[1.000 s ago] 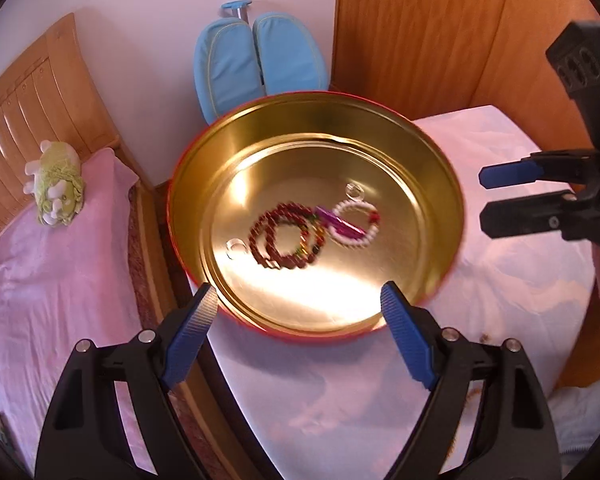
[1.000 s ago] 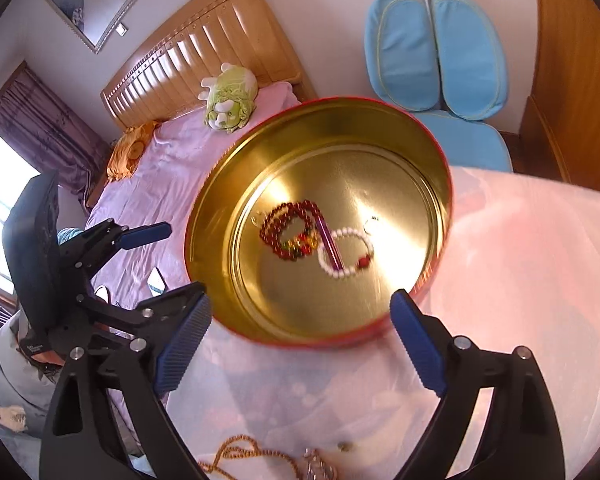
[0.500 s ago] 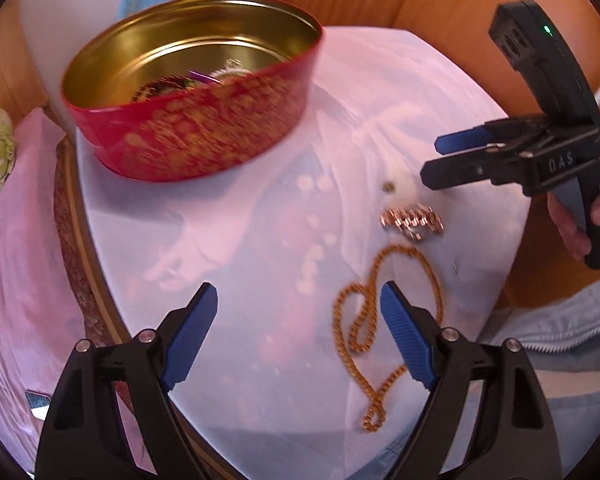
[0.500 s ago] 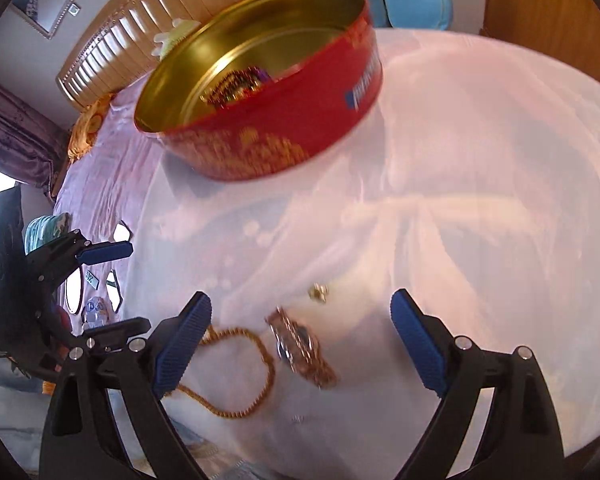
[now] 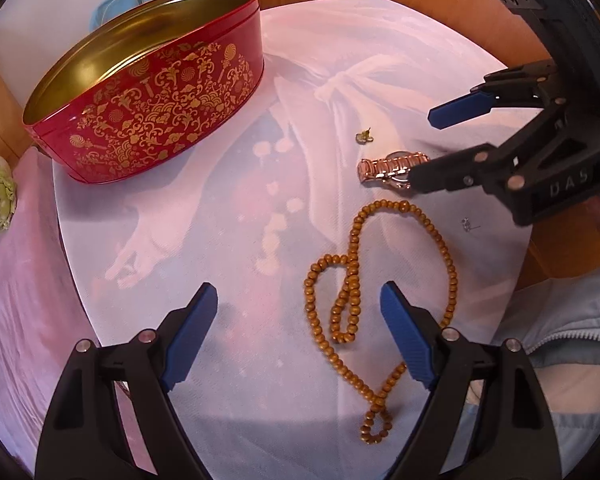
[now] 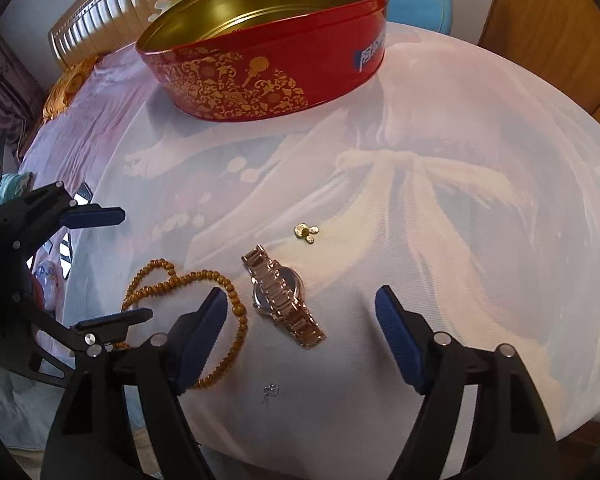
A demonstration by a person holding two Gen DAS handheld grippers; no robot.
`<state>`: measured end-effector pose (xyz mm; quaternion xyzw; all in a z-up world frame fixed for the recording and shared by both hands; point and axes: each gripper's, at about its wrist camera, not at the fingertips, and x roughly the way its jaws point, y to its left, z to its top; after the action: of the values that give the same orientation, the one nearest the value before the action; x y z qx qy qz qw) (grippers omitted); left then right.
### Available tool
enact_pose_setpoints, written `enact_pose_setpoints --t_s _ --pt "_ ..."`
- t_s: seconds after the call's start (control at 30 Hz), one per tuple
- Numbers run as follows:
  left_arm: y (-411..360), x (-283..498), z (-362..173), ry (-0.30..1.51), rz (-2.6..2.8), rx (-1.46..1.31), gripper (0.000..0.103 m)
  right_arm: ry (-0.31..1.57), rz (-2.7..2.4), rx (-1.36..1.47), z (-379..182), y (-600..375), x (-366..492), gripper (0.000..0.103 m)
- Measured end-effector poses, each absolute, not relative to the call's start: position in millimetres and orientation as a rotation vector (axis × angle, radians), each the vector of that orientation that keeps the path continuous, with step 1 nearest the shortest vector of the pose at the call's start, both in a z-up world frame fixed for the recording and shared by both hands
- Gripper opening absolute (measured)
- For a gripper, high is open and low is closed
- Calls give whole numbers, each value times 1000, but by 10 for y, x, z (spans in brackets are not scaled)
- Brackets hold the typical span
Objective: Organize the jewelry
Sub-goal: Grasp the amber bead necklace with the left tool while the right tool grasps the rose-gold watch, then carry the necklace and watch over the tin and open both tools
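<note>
Right gripper [image 6: 300, 320] closing, fingers astride the rose-gold watch [image 6: 283, 297] on the white cloth [image 6: 460, 240], pads clear of it. Left gripper [image 5: 298, 336] spread beside wooden beads [image 5: 352, 280]. Red tin [image 6: 260, 60] beyond

A broad stretch of the pale printed tablecloth [image 6: 480, 240] is lying bare, giving free passage. The red oval metal tin with gold patterning [image 6: 260, 64] is blocking the far side. Nearer, the rose-gold metal link watch [image 6: 282, 296], the brown wooden bead necklace [image 5: 352, 280], a small gold charm [image 6: 306, 232] and a tiny silver earring [image 6: 270, 391] are cluttering the cloth.
</note>
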<state>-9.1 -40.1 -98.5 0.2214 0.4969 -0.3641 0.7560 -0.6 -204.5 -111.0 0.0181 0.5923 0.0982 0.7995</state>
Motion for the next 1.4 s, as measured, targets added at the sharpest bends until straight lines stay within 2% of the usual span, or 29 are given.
enact_pose_setpoints --t_s 0.07,0.1,0.17,0.2,0.27,0.3,0.33,0.47,0.67,0.93,1.4 --pt "-405 -75 -999 1079 -792 476 82 1276 210 32 -1155 -2009 7 68" --pt "-403 -69 -1000 1072 -789 473 82 1283 209 30 -1180 -1984 21 60" --pt "-403 -57 -1009 1059 -779 474 82 1298 217 22 -1220 -1972 13 55" --pt "-397 -59 -1006 1050 -778 475 81 1301 223 8 -1234 -1945 8 49" --pt "-380 -58 -1013 1052 -796 479 49 1290 250 -35 -1216 -1868 -25 37" --pt "-373 -62 -1005 1047 -785 489 27 1286 258 -58 -1205 -1834 -40 33" --pt "-367 -41 -1008 1054 -787 488 11 1280 260 -78 -1199 -1809 -47 32" --pt "-290 55 -928 1083 -799 385 11 1257 260 -48 -1125 -1836 -10 32" --pt "-177 100 -593 1019 -791 310 11 1174 273 -16 -803 -1891 66 32" --pt "0 242 120 852 -730 239 11 1041 290 25 -225 -2025 163 32" --pt "195 847 1270 634 -605 167 11 884 327 121 572 -2185 856 32"
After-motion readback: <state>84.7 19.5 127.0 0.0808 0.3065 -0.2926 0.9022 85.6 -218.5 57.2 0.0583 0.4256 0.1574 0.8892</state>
